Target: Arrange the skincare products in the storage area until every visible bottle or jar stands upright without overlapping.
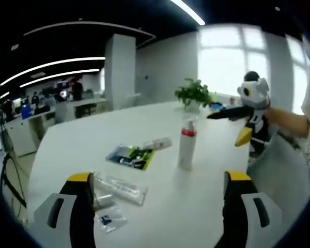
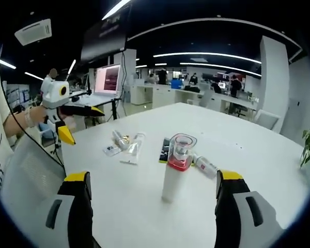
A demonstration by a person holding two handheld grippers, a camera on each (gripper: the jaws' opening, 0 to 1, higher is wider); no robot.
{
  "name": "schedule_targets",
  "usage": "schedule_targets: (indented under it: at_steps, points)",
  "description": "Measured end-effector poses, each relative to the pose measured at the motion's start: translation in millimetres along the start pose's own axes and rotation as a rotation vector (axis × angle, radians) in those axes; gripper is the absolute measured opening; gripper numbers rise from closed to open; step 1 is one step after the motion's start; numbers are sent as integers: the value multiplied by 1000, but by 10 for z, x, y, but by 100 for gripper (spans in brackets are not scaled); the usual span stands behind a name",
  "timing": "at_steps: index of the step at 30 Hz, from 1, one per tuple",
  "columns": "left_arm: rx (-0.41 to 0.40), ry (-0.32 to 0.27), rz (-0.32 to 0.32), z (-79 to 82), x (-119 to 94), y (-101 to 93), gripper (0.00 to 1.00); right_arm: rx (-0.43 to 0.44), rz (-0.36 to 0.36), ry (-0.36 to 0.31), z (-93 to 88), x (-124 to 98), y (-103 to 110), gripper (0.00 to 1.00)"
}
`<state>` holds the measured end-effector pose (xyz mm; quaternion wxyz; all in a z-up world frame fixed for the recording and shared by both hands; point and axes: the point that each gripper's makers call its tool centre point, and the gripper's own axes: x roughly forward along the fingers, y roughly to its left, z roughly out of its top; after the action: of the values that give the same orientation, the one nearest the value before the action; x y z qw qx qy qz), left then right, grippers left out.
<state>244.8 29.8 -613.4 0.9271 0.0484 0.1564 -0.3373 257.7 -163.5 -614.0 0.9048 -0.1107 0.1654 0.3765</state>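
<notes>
Spreading across the middle of both views is the white desk (image 1: 144,129), the largest thing in sight, with an open office of workstations behind it. In the left gripper view a potted plant (image 1: 192,94) stands at the desk's far edge, upper centre of the frame, near a bright window.

At centre right of the left gripper view the white spray bottle (image 1: 186,149) stands upright with a red collar and clear cap. It appears again at centre of the right gripper view, apart from everything around it. Just to its left in the left gripper view lies a flat green-and-dark packet (image 1: 131,156), and a small white tube (image 1: 158,144) lies on its side touching the packet's upper end. Lower left in that frame a clear sachet (image 1: 120,187) lies flat, with a smaller clear packet (image 1: 110,219) just below it.

The left gripper (image 1: 159,181) has its jaws spread wide — nothing between them. The right gripper (image 2: 152,181) likewise has its jaws parted and empty, the bottle standing beyond them on the desk.
</notes>
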Motion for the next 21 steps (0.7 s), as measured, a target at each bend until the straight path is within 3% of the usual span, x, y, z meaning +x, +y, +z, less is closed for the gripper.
schedule_targets:
  at_steps: [2, 7, 11, 21]
  points:
    - [10, 5, -6, -6, 7, -11, 99, -33, -28, -1, -1, -5, -48, 100]
    - [29, 38, -19, -83, 53, 41, 99, 36, -29, 4, -34, 19, -92, 100]
    - [65, 66, -48, -124, 80, 28, 99, 36, -33, 19, -67, 39, -72, 100]
    - [112, 124, -52, -199, 181, 153, 99, 49, -40, 29, -160, 45, -43, 100]
